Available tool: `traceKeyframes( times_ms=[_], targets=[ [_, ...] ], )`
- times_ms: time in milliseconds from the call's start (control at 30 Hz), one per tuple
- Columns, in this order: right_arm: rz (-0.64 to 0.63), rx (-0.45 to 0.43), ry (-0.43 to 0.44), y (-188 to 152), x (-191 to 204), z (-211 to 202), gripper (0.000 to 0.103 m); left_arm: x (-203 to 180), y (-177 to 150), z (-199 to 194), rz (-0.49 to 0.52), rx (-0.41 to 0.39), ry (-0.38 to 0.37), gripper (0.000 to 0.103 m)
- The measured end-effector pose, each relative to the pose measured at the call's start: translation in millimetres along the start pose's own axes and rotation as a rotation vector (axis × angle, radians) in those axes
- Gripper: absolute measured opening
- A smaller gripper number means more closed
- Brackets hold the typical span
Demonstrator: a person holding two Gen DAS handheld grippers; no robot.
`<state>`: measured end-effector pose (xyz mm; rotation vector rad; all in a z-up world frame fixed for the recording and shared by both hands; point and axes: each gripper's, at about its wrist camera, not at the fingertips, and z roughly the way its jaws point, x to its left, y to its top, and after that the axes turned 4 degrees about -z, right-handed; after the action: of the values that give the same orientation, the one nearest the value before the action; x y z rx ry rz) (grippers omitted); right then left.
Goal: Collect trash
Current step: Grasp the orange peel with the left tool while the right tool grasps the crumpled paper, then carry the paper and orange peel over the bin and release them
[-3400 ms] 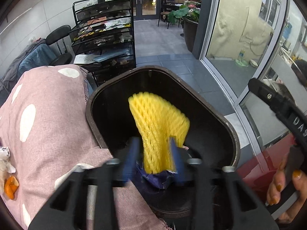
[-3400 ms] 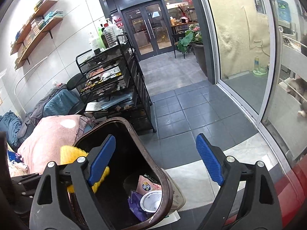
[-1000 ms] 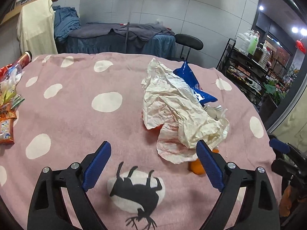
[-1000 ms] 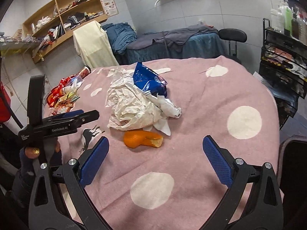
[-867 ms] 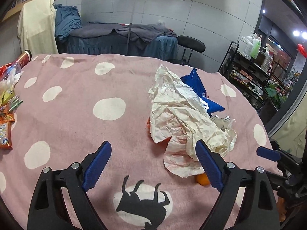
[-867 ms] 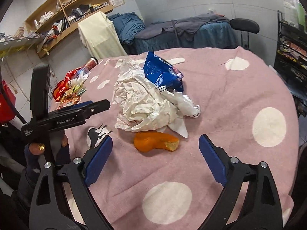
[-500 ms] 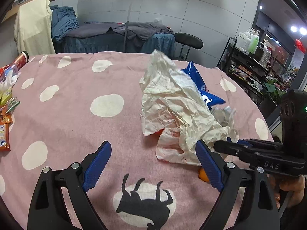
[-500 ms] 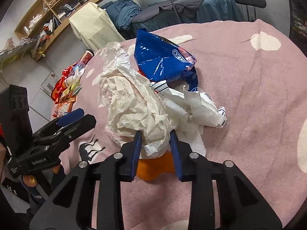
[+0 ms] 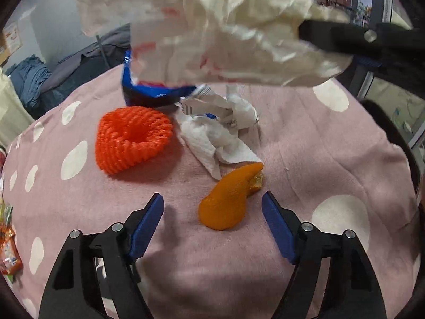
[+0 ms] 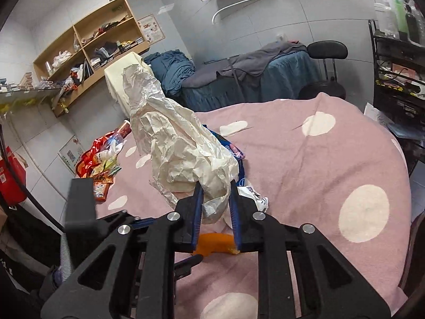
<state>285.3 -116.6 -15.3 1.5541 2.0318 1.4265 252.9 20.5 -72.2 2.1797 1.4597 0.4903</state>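
A crumpled white paper sheet (image 10: 180,146) hangs lifted off the pink spotted tablecloth (image 9: 318,146). My right gripper (image 10: 215,188) is pinching its lower edge, jaws still closing; its black arm (image 9: 345,42) crosses the top right of the left wrist view. The paper (image 9: 212,26) fills the top of that view. My left gripper (image 9: 212,207) hovers low over an orange peel (image 9: 228,202), jaws closing with the peel between them, pads not touching it. Beyond lie a red foam net (image 9: 132,138), a crumpled white tissue (image 9: 212,138) and a blue snack bag (image 9: 148,93).
Snack packets (image 10: 103,156) lie at the table's far left edge. Behind the table stand a covered bed (image 10: 239,79), a black chair (image 10: 326,50), wall shelves (image 10: 93,42) and a black cart (image 10: 393,53) at right. The left tool's body (image 10: 79,202) sits left of my right gripper.
The right gripper shut on the crumpled paper and raised it, uncovering the red foam net. The left gripper dropped toward the orange peel and its jaws narrowed.
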Motion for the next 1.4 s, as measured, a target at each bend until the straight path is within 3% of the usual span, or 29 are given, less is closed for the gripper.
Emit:
traceKeyframes(
  times_ms=[67,133,167,267,500,700,900,1400],
  targets=[
    [0.026,-0.009,-0.007,-1.3,-11.1,-11.2,0.020,-6.7,5.2,12.7,0.050,0.034,0.039,0.064],
    [0.056,-0.016,-0.022,-5.0,-22.6,-21.8,0.020,-13.9,7.0,14.8,0.094,0.037,0.053,0.039],
    [0.071,-0.020,-0.027,-6.8,-26.0,-25.4,0.020,-15.8,6.8,15.3,0.099,0.049,0.039,0.032],
    [0.118,-0.037,-0.034,-15.2,-40.5,-41.2,0.020,-14.9,3.2,8.2,0.073,0.031,0.034,0.029],
    [0.167,-0.088,-0.077,-35.7,-63.3,-78.8,0.020,0.3,-14.9,-39.6,-0.103,-0.097,-0.037,0.027],
    [0.188,-0.126,-0.127,-55.7,-74.6,-110.8,0.020,-11.5,-25.4,-68.8,-0.197,-0.190,-0.041,0.027],
    [0.218,-0.156,-0.198,-75.3,-90.4,-142.1,0.020,-34.2,-30.1,-85.4,-0.253,-0.244,-0.095,0.027],
    [0.373,-0.201,-0.385,-128.1,-152.2,-211.1,0.020,-130.3,-12.0,-84.9,-0.124,-0.232,-0.278,0.027]
  ],
)
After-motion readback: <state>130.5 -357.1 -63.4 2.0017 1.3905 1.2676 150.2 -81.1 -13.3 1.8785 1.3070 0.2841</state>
